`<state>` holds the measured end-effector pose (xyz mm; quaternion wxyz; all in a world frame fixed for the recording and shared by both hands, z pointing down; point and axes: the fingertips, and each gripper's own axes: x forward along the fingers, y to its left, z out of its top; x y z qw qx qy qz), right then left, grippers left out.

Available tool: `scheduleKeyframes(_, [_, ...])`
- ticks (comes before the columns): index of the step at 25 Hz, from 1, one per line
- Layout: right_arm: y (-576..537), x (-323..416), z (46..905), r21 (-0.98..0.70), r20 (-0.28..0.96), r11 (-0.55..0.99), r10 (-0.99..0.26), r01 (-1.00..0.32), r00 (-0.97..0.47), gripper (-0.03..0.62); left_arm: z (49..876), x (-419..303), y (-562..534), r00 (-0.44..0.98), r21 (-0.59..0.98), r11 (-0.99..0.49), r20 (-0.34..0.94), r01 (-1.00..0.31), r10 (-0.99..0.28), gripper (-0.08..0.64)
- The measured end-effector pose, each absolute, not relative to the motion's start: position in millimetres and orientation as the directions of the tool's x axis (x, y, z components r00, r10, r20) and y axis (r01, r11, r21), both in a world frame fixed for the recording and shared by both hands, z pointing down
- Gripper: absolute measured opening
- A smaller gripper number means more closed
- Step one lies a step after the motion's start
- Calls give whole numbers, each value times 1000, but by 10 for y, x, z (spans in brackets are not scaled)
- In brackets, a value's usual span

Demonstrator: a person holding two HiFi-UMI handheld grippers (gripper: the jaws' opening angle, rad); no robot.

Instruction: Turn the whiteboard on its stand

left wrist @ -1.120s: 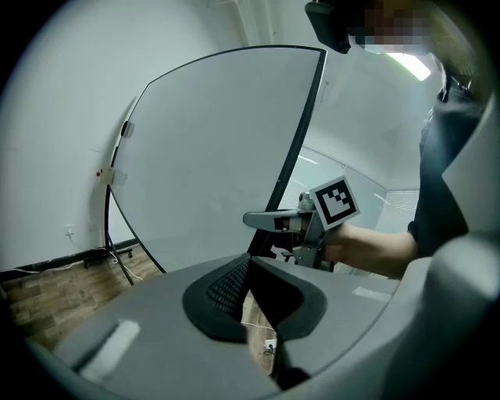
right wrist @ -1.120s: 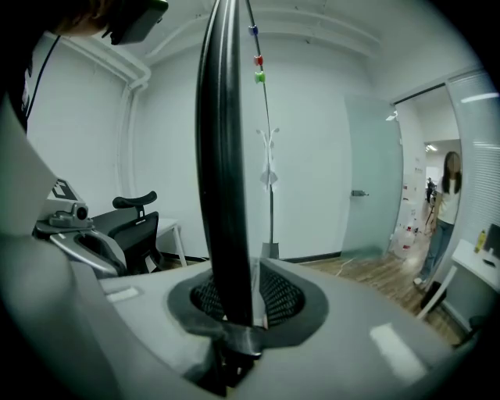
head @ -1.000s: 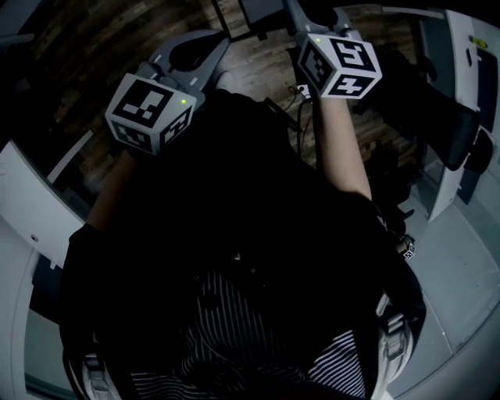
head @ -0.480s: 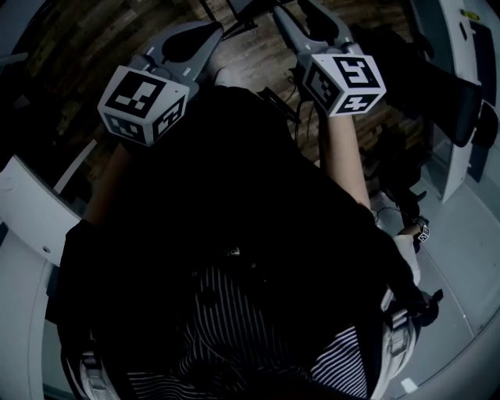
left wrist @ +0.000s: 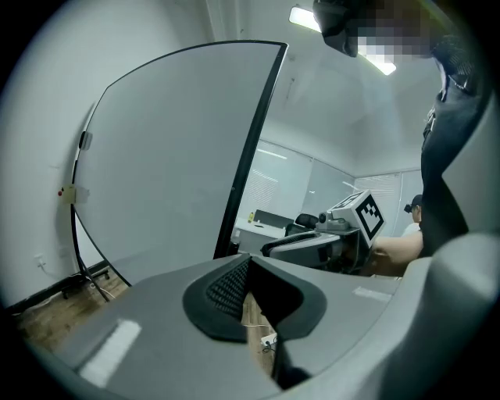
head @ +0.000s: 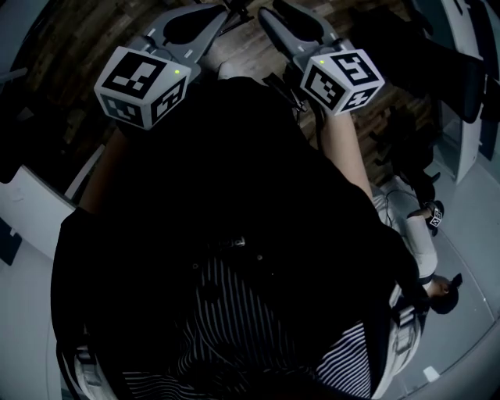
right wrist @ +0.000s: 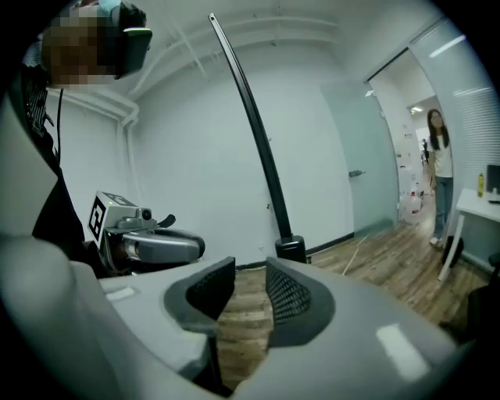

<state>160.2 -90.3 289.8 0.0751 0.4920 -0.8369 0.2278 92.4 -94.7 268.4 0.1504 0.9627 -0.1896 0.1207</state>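
White walls (right wrist: 195, 156) & ceiling, black skirting (right wrist: 344, 237) along the bottom. Floor (right wrist: 391, 262) = wood planks, looks darker in head view. Ceiling strip lights (left wrist: 301, 17) on, 2 seen in left gripper view. Frosted glass door (right wrist: 363, 148) w/ handle at right in right gripper view, open doorway next to it, lit corridor beyond. White desk (right wrist: 478, 209) at far right edge. Left gripper view: glass partition (left wrist: 269, 176) w/ blinds at back, back desk (left wrist: 262, 226) + dark office chair (left wrist: 311, 221) near it. White power strip (left wrist: 268, 341) on floor.
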Motion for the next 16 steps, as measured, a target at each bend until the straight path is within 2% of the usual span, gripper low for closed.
scheduleKeyframes(9, [-870, 1814, 2892, -302, 366, 386, -797, -872, -480, 127, 2499, 1129, -955, 917, 219, -908, 269, -356, -295, -3])
scheduleKeyframes(16, [-725, 1622, 2917, -309, 369, 369, -803, -876, -469, 127, 2552, 845, -811, 917, 225, -906, 269, -358, -295, -3])
